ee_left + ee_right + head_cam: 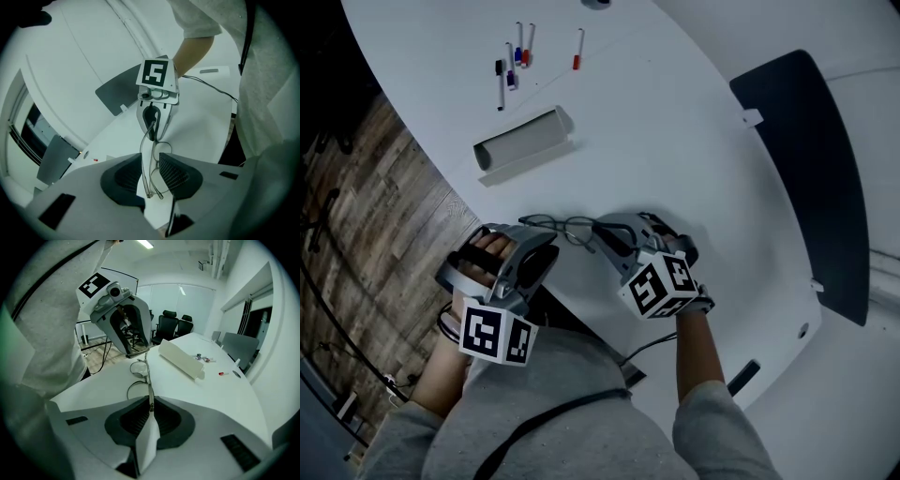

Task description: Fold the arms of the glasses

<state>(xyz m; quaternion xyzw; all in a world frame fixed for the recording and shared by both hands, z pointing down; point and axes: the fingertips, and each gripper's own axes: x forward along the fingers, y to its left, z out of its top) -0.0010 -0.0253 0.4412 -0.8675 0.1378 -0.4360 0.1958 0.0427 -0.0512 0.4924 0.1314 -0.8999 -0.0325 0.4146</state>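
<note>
Where the white oval bench (675, 141) meets the wood-plank floor (384, 187) at the left, a scatter of coloured marker pens (514, 61) lies at the far side. A long pale grey open case (523, 141) lies nearer in. Closer to the person, the left gripper (546, 242) points in over the bench's near edge with its jaws spread. Two thin wire parts of the thin wire-framed glasses (565, 226) reach into the gap, and neither pad presses on them. The glasses sit just inside that near edge, stretched between the two grippers, with the round lenses low over the bench top. From the other side the right gripper (605, 234) has its jaws pressed together, pinching a slim metal part of the frame. Well beyond it to the right lies a dark grey curved panel (806, 169).
</note>
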